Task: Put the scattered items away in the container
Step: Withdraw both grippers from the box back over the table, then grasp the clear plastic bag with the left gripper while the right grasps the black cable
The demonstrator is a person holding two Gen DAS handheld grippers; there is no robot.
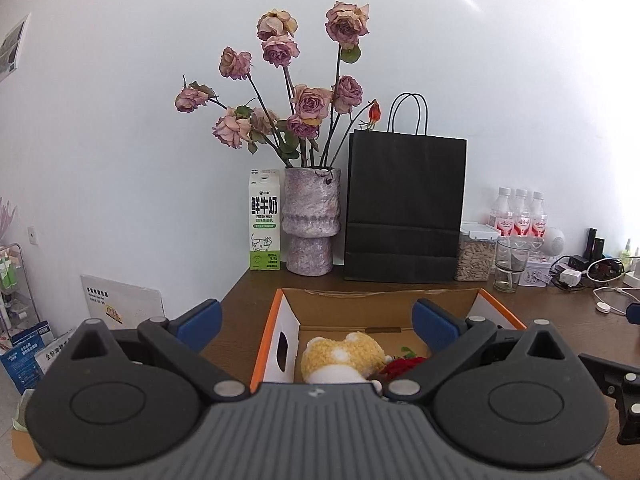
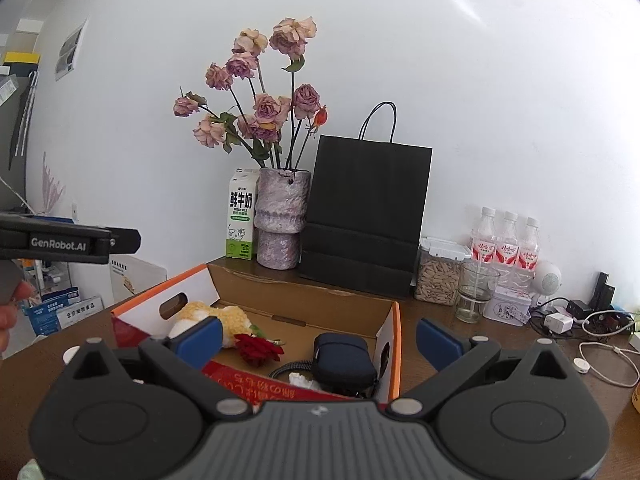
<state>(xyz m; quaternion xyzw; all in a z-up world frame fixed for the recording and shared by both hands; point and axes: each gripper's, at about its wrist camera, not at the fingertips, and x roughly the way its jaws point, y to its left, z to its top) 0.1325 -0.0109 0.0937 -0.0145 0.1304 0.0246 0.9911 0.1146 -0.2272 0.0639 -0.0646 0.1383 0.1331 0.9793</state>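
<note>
An open cardboard box with orange edges [image 1: 276, 308] [image 2: 394, 344] stands on the brown table. Inside lie a yellow and white plush toy [image 1: 344, 356] [image 2: 224, 318], a red rose [image 1: 400, 366] [image 2: 258, 350], a dark blue pouch [image 2: 344, 358], a coiled black cable [image 2: 290, 368] and crumpled white paper [image 2: 302, 380]. My left gripper [image 1: 316, 322] is open and empty, above the box's near left part. My right gripper [image 2: 320, 338] is open and empty, above the box's near edge. The left gripper's body [image 2: 68, 240] shows at the left of the right wrist view.
At the back stand a milk carton [image 1: 264, 224], a vase of dried roses [image 1: 310, 220], a black paper bag [image 1: 404, 212], a jar of seeds [image 1: 474, 256], a glass [image 1: 510, 264], water bottles [image 1: 520, 212] and a white tin [image 2: 506, 306]. Chargers and cables [image 2: 592, 320] lie at the right.
</note>
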